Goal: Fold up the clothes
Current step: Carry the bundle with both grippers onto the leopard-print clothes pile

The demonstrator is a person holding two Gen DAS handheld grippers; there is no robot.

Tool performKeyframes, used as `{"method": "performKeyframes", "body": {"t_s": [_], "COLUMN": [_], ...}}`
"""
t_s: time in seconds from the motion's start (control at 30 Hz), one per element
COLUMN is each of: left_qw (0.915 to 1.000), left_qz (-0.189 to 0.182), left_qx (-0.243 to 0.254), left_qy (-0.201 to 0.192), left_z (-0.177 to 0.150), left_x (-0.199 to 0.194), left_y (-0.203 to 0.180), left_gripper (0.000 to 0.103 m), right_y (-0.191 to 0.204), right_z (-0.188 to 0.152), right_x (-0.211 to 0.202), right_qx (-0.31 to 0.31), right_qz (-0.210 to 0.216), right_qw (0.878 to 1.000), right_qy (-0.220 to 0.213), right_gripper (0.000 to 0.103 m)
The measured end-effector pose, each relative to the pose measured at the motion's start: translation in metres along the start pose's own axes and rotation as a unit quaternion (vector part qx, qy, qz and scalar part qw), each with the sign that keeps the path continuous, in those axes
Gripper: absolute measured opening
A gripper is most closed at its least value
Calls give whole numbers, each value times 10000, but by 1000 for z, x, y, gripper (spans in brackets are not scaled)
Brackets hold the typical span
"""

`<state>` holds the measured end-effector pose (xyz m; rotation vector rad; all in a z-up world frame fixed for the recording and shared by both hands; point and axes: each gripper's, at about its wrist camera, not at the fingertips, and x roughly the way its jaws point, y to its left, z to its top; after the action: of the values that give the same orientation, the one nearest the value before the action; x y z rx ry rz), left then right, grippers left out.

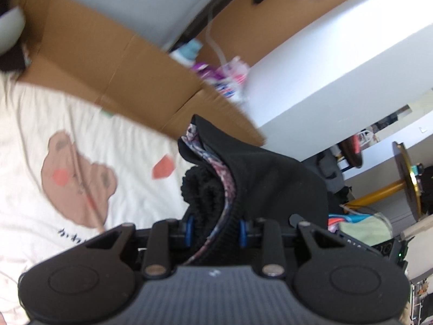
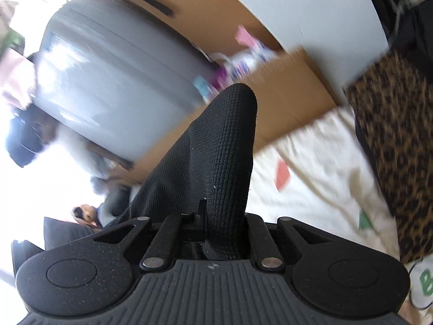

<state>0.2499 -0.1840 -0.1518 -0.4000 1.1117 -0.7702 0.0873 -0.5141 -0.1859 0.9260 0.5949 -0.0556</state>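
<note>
Black garment (image 2: 216,157) hides both tools' fingertips; background motion-blurred

we see a cream bedsheet (image 1: 35,113) printed with a brown bear (image 1: 78,178), and a cardboard box (image 1: 113,62) lying along its far edge. a leopard-print cloth (image 2: 397,146) sits at the sheet's right edge. a round gold table (image 1: 406,187) stands well apart, beyond the bedsheet.

A garment (image 1: 259,178) rose mid-frame over the bedsheet (image 1: 35,124) at lower left; a cardboard box (image 1: 108,62) lay behind, upper left.

In the right wrist view, a leopard-print cloth (image 2: 392,140) lay at right on the sheet.
</note>
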Motion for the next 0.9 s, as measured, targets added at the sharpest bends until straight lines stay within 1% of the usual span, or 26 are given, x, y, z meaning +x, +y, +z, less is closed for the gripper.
{"method": "performKeyframes", "body": {"t_s": [0.13, 0.2, 0.37, 0.53, 0.77, 0.9], "left_qw": [9998, 9995, 9987, 9970, 9943, 9927], "left_qz": [-50, -114, -230, -451, -706, -859], "left_qx": [98, 69, 114, 114, 128, 149], "left_qy": [-194, -286, -432, -617, -795, -836], "left_z": [9, 10, 5, -1, -9, -11], "left_x": [-25, -36, -56, -76, -92, -93], "left_y": [-47, -65, -108, -147, -196, -217], "left_gripper": [32, 32, 32, 32, 32, 32], "right_y": [28, 41, 70, 92, 116, 117], "right_z": [32, 48, 80, 111, 143, 152], "right_x": [-37, -56, -104, -151, -212, -236], "right_qx": [-169, -270, -632, -1062, -1333, -1426], "right_qz": [63, 59, 18, -73, -134, -148], "right_qw": [9996, 9992, 9969, 9925, 9874, 9848], "right_qy": [-196, -280, -466, -599, -842, -979], "right_gripper": [7, 7, 7, 7, 7, 7]}}
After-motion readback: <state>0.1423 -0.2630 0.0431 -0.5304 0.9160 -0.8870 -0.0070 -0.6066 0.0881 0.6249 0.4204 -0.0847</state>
